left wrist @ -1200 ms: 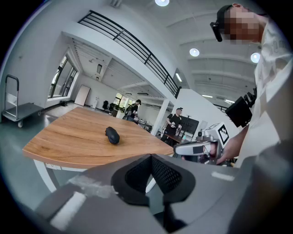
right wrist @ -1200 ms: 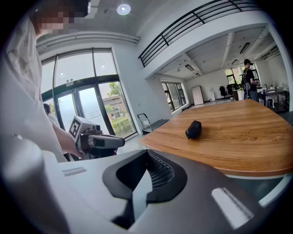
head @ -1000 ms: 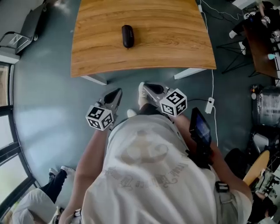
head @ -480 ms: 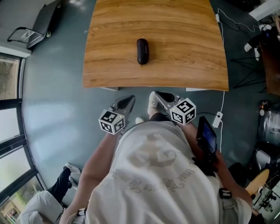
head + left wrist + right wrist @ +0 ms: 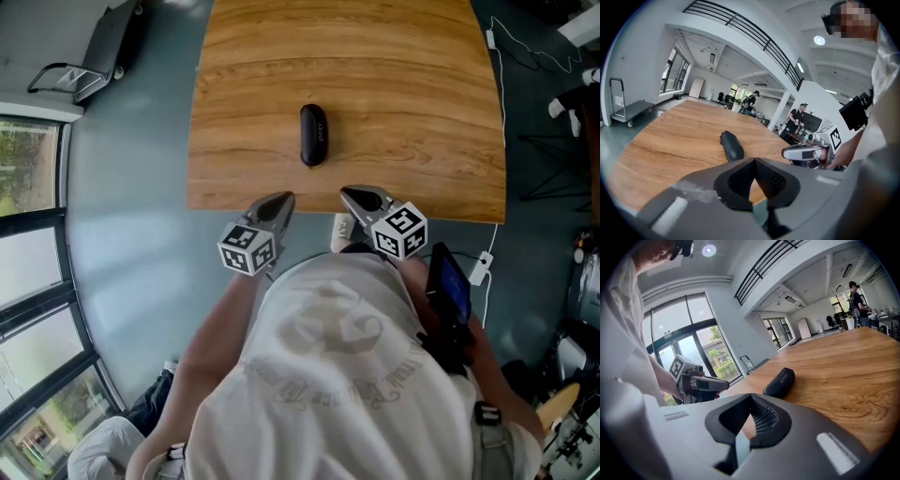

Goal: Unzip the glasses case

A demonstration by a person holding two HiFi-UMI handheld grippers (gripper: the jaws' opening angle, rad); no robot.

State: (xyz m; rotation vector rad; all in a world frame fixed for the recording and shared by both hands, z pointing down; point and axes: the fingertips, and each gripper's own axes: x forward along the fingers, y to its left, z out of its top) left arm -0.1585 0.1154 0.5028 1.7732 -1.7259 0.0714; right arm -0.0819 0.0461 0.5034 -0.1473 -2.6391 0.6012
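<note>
A black oblong glasses case [image 5: 314, 134] lies zipped on the wooden table [image 5: 403, 103], a little in from its near edge. My left gripper [image 5: 282, 199] and right gripper [image 5: 351, 193] hover side by side over that edge, both short of the case and apart from it. In the left gripper view the case [image 5: 732, 145] lies just beyond the shut jaws of the left gripper [image 5: 753, 160], with the right gripper [image 5: 806, 152] at the right. In the right gripper view the right gripper [image 5: 750, 395] has its jaws together with nothing between them, the case [image 5: 780, 382] ahead and the left gripper [image 5: 701, 383] at the left.
A flat trolley [image 5: 89, 70] stands on the grey floor left of the table, by tall windows [image 5: 28, 169]. A white cable with a plug [image 5: 481, 267] hangs at the table's right. A phone [image 5: 448, 291] rides on my right arm. People [image 5: 799, 119] stand far behind the table.
Both grippers have moved forward from over the floor to the table's near edge. The table and the case now sit lower and closer in the head view.
</note>
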